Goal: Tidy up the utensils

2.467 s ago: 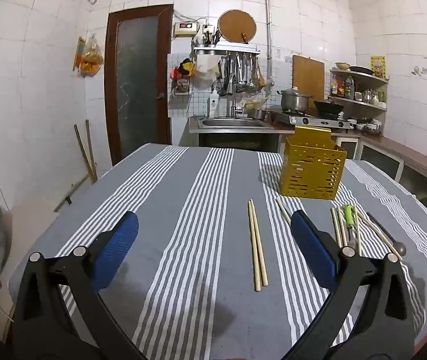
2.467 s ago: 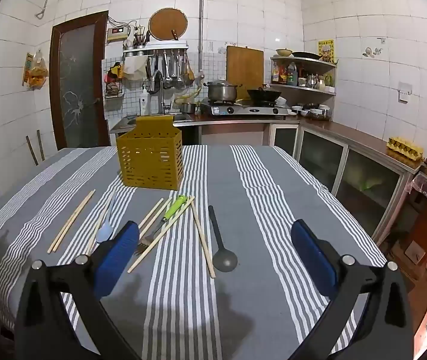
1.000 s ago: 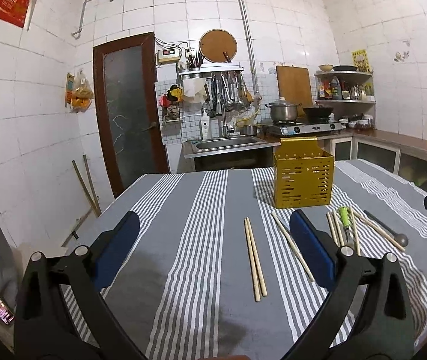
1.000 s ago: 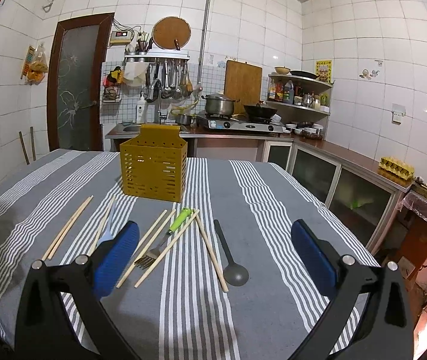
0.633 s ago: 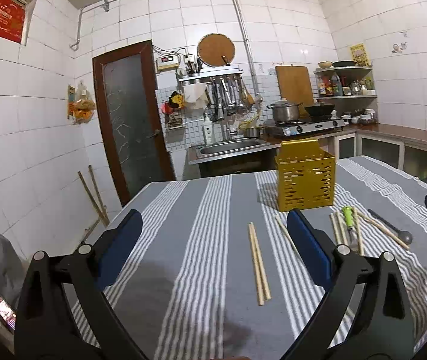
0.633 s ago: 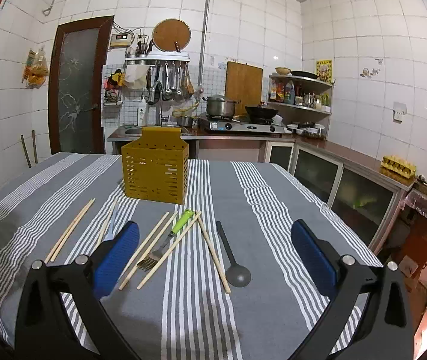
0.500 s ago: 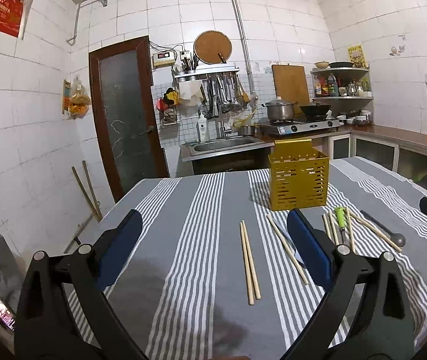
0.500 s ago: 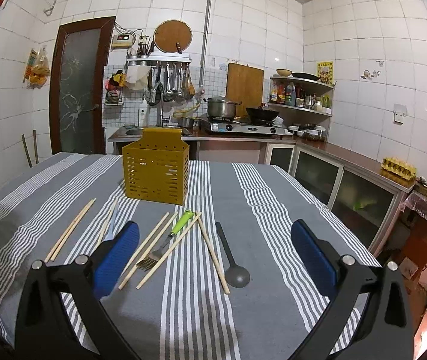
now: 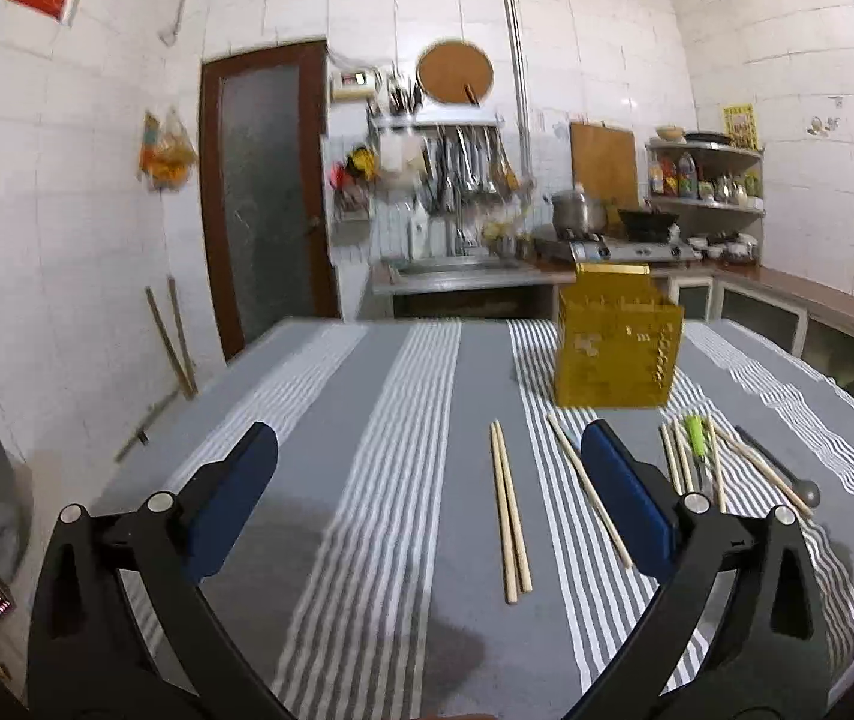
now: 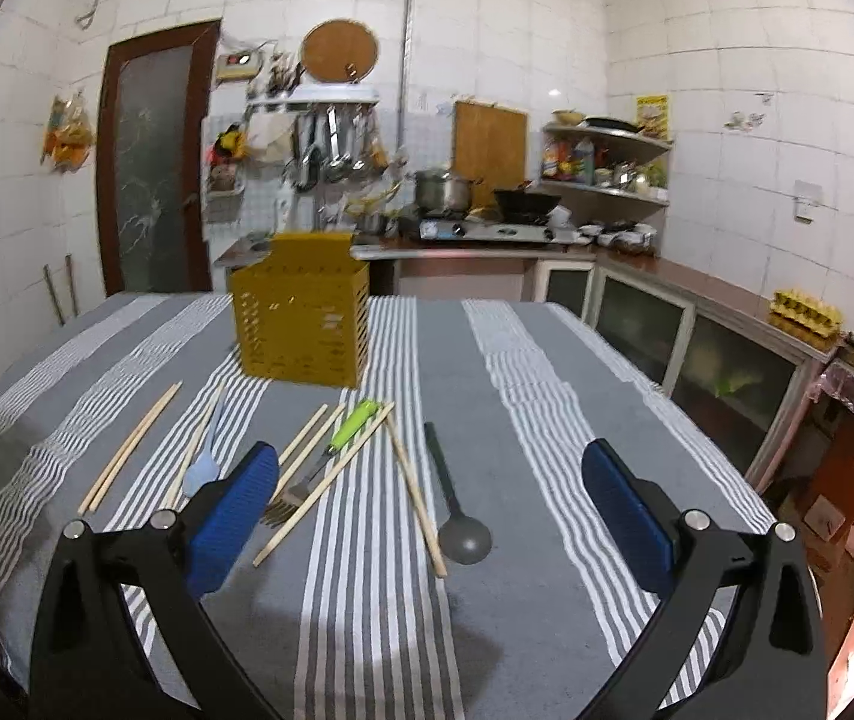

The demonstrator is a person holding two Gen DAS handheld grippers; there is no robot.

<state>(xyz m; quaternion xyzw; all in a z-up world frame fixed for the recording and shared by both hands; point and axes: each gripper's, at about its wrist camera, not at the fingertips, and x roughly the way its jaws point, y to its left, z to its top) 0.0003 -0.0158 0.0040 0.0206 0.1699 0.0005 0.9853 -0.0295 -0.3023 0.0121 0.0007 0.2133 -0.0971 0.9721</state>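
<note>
A yellow perforated utensil basket [image 9: 616, 351] [image 10: 301, 327] stands upright on the striped tablecloth. In front of it lie a pair of wooden chopsticks [image 9: 510, 516] [image 10: 130, 447], more loose chopsticks [image 10: 412, 492], a green-handled fork [image 10: 331, 450] [image 9: 697, 435], a black spoon [image 10: 454, 498] and a pale blue spoon [image 10: 205, 459]. My left gripper [image 9: 427, 492] is open and empty above the near table edge. My right gripper [image 10: 427, 492] is open and empty above the near table edge, the fork and black spoon lying between its fingers.
The table [image 9: 391, 420] is covered with a grey and white striped cloth. Behind it are a sink counter [image 9: 457, 282], a stove with pots [image 10: 487, 228] and low cabinets [image 10: 667, 330] at the right. A door [image 9: 265, 198] is at the back left.
Both views have shifted slightly; the left gripper has tilted and swung a little, blurring the scene. Both grippers stay open. No utensil has moved.
</note>
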